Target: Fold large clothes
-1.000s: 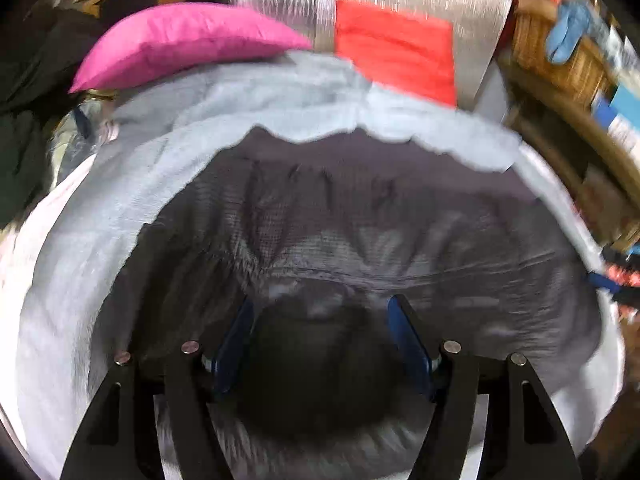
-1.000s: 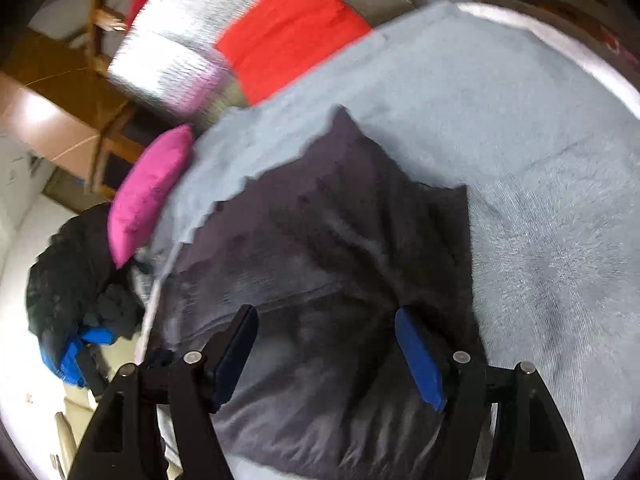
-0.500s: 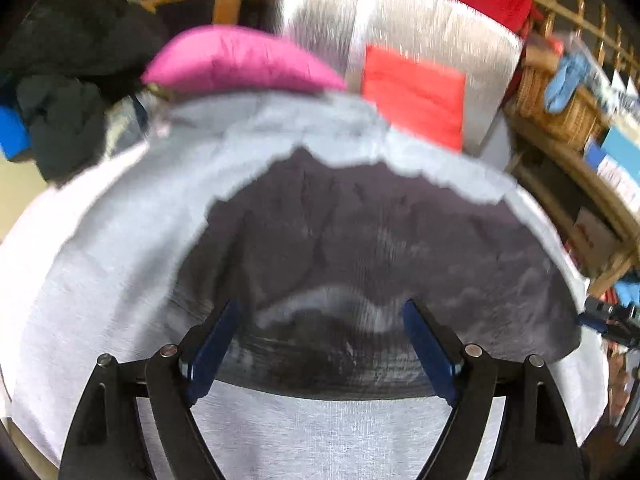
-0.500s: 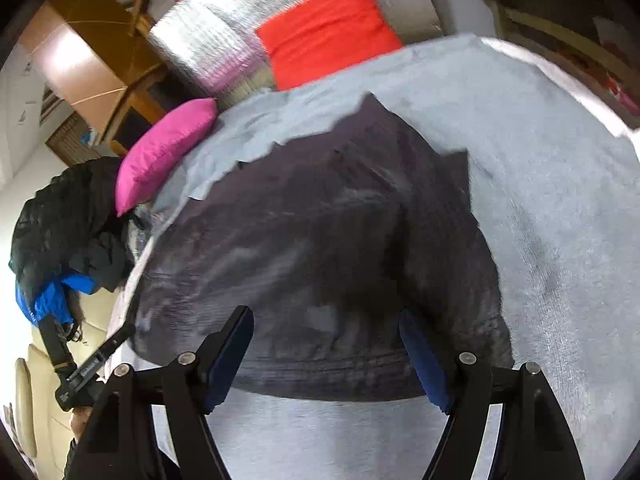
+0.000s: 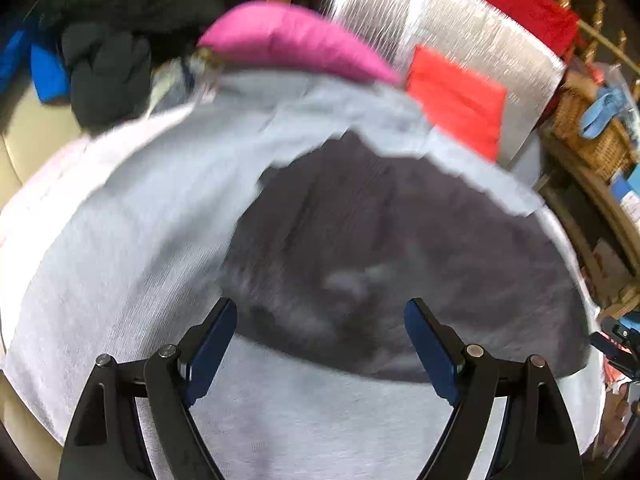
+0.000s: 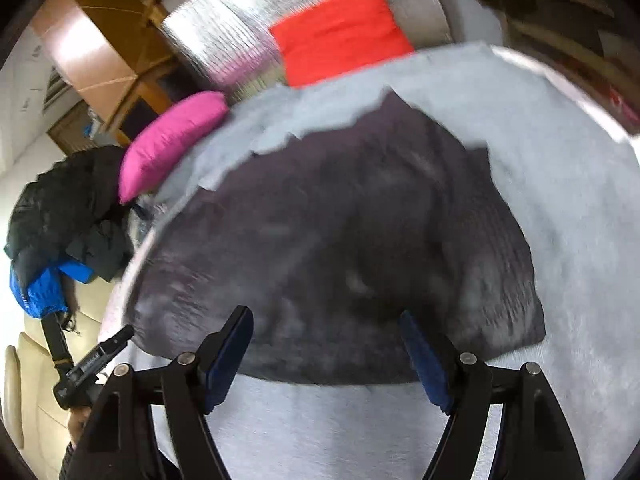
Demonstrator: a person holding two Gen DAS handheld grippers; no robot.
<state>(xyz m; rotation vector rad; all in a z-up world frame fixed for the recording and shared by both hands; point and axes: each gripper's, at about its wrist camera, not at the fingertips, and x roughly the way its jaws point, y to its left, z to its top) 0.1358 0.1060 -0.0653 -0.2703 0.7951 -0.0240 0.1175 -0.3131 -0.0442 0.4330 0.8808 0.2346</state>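
A dark grey garment (image 5: 400,260) lies folded in a broad, rounded shape on a light grey cloth (image 5: 120,240) that covers the surface. My left gripper (image 5: 320,316) hangs open over the garment's near left edge, and its blue pads hold nothing. In the right wrist view the same garment (image 6: 340,232) lies on the cloth (image 6: 580,200). My right gripper (image 6: 326,322) stands open above its near edge, also holding nothing. The left gripper (image 6: 92,364) shows at the lower left of that view, held by a hand. The views are blurred.
A pink cushion (image 5: 288,36), a red cushion (image 5: 456,100) and a silver quilted panel (image 5: 460,28) stand behind the cloth. A black jacket (image 5: 108,68) with blue fabric is piled at the far left. A wicker basket (image 5: 592,140) sits on wooden shelves at the right.
Both grippers have drawn back from over the garment to its near edge and rolled a little. The left jaws have widened. The garment stays lying on the cloth.
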